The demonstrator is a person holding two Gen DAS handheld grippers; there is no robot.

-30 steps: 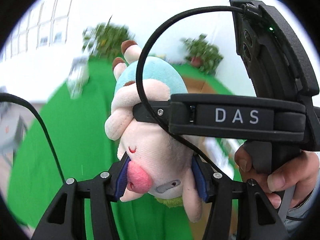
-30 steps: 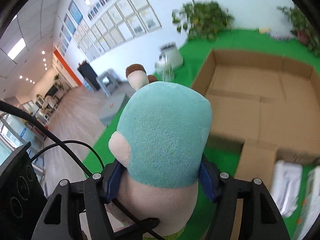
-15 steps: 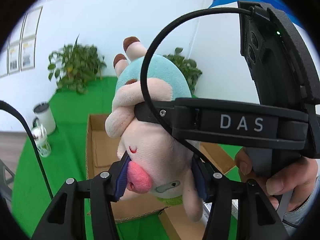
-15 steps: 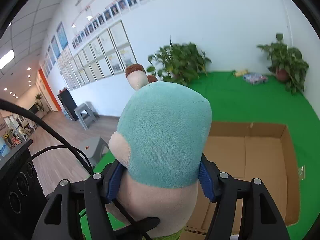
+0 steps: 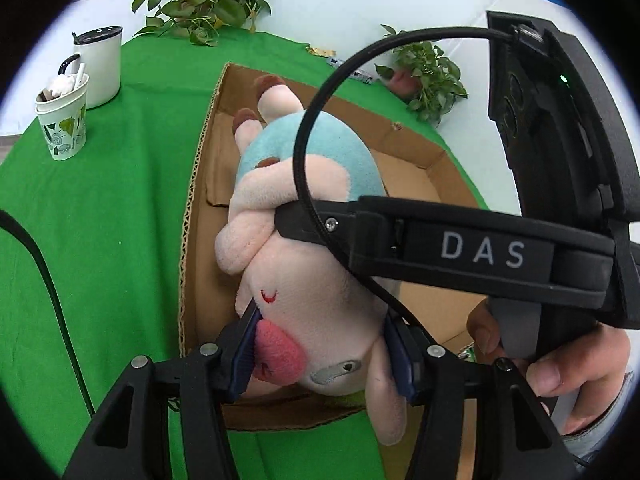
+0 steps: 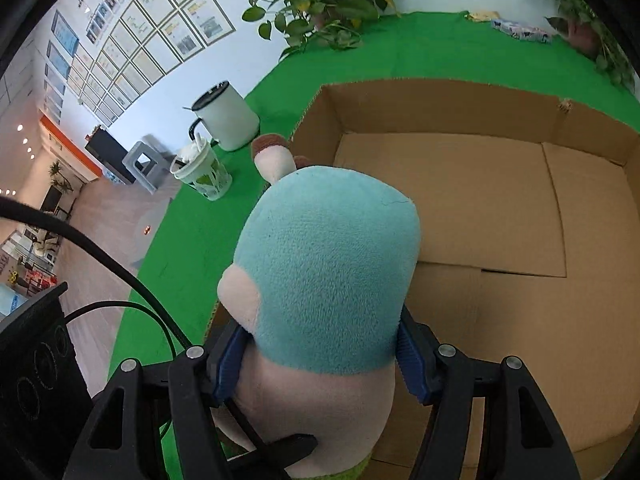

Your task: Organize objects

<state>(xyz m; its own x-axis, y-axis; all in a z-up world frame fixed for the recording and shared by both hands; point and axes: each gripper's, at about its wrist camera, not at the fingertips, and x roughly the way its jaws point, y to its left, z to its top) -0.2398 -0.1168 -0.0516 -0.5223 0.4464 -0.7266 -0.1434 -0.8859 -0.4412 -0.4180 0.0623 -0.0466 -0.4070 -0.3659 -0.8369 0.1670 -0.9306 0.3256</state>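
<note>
Both views have tipped down over the cardboard box [image 6: 460,208], at twelve o'clock. Left gripper [image 5: 324,354] and right gripper [image 6: 320,356] pinch the soft, light plush toy [image 5: 304,272]; mid-body holds suit it.

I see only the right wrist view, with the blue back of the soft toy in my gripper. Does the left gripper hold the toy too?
Observer: Yes, the left gripper is shut on the soft toy, pressing both sides of its head.
Operator: Where does its face look?
Observer: Toward the left camera; the pink snout sits low, close to that gripper.
</note>
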